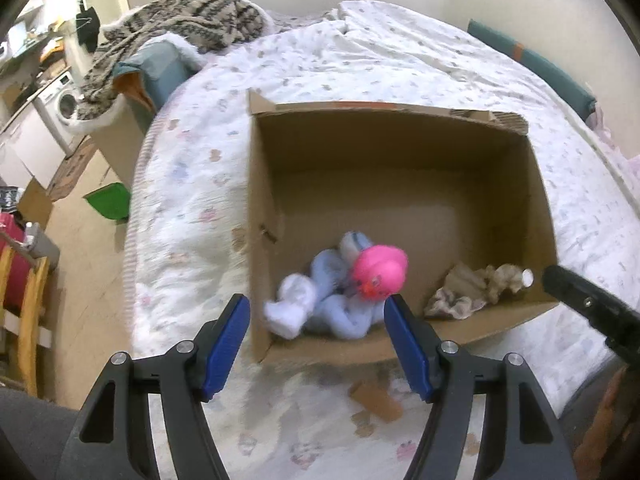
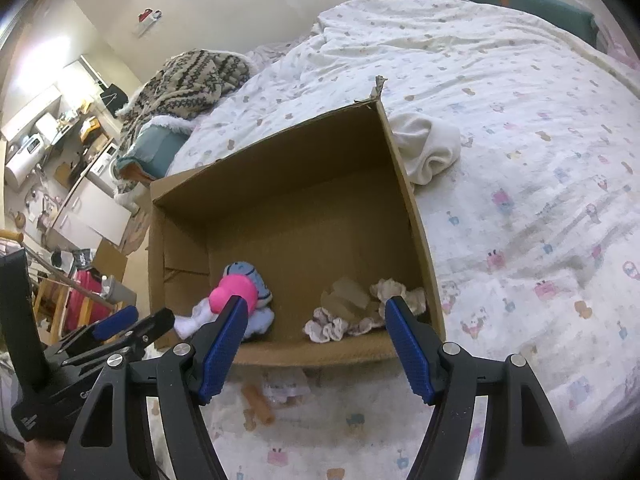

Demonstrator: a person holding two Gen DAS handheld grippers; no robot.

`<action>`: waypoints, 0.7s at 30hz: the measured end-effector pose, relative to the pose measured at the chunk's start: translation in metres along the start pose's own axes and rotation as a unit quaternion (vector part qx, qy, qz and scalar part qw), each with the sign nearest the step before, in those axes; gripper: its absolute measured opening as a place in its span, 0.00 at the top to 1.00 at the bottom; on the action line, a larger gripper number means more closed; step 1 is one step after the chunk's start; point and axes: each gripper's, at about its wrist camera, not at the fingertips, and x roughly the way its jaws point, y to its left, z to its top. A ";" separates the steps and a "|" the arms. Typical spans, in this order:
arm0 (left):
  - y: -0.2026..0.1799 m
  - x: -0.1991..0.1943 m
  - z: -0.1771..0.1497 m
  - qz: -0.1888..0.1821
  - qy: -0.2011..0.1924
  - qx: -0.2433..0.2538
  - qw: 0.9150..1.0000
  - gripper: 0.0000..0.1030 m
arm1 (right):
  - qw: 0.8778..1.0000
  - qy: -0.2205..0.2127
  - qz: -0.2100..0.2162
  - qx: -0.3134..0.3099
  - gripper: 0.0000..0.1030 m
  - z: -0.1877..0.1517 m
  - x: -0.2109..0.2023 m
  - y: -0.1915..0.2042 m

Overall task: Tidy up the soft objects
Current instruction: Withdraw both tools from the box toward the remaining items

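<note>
An open cardboard box (image 1: 536, 184) (image 2: 416, 216) sits on the bed. Inside it lie a pink rubber duck (image 1: 380, 272) (image 2: 236, 292), a light blue plush toy (image 1: 336, 304) (image 2: 256, 276) with white feet, and a crumpled beige cloth (image 1: 468, 288) (image 2: 360, 312). My left gripper (image 1: 318, 344) is open and empty, just in front of the box's near wall. My right gripper (image 2: 316, 344) is open and empty over the box's near edge. A white soft bundle (image 2: 428, 148) lies on the bed just beyond the box's right wall.
The bed has a white patterned quilt (image 1: 400, 60) (image 2: 520, 160). A knitted patterned blanket (image 1: 176, 24) (image 2: 188, 80) is heaped at the far left. A small brown piece (image 1: 376, 400) (image 2: 260, 400) lies in front of the box. Floor, green bin (image 1: 110, 200) and furniture are left.
</note>
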 end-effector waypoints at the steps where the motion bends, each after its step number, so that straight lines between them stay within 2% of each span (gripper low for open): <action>1: 0.003 -0.002 -0.004 -0.001 0.002 -0.001 1.000 0.35 | 1.000 0.002 0.002 0.000 0.27 -0.002 0.000 0.000; 7: 0.014 -0.011 -0.024 0.004 0.004 -0.010 1.000 0.35 | 1.000 0.020 0.005 0.015 0.27 -0.016 0.000 -0.002; 13: 0.020 -0.016 -0.042 -0.009 0.010 -0.021 1.000 0.35 | 0.999 0.035 0.001 0.032 0.27 -0.029 0.000 -0.006; 21: 0.018 -0.006 -0.059 0.001 0.026 -0.027 0.999 0.35 | 0.998 0.049 -0.005 0.041 0.27 -0.044 -0.001 -0.006</action>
